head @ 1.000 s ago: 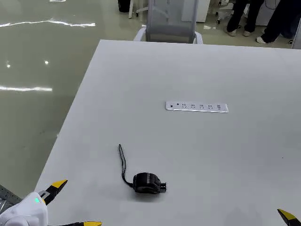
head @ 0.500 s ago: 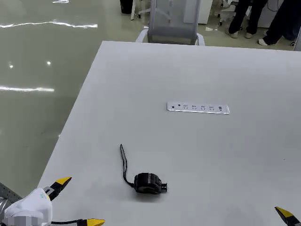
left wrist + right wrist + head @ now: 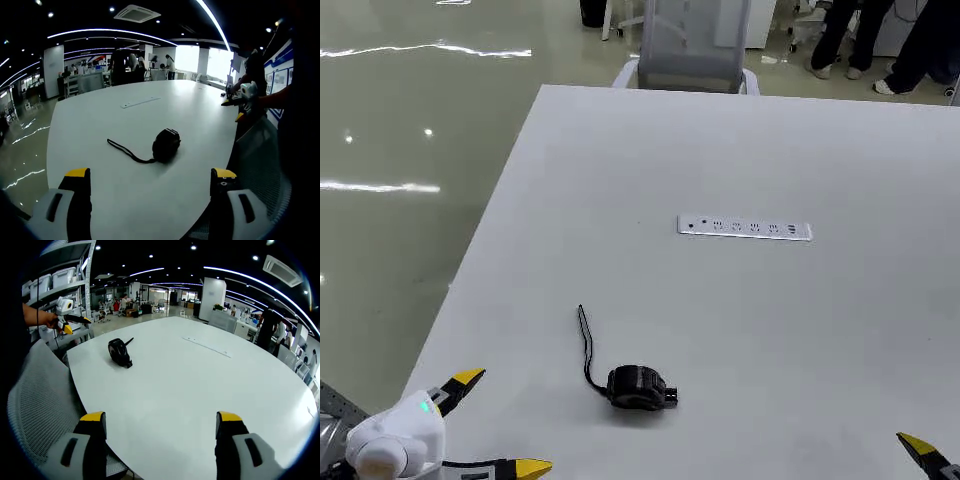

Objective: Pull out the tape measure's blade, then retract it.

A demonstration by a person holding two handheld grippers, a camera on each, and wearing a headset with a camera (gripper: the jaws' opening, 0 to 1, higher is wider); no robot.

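Compared with a second ago, the left gripper has come further up and right into the near-left corner of the head view, a little closer to the tape measure, which lies where it did on the bench, near the near-left edge. The blade is in; the case is a compact, rounded black body with a ribbed, rubbery-looking grip and a small black stub at its right end, and a thin black wrist strap curls away from its left side toward the far edge. In the left gripper view the fingers are spread wide with nothing between them, yellow-tipped on pale grey bodies, the tape measure lying ahead of them and well apart. The right gripper is likewise wide open and holds nothing, with the tape measure far off to its left; in the head view only one of its yellow fingertips pokes in at the near-right corner. The bench top is a smooth, matt white slab, with a flat white power strip lying farther back. The floor beyond is glossy and reflective.
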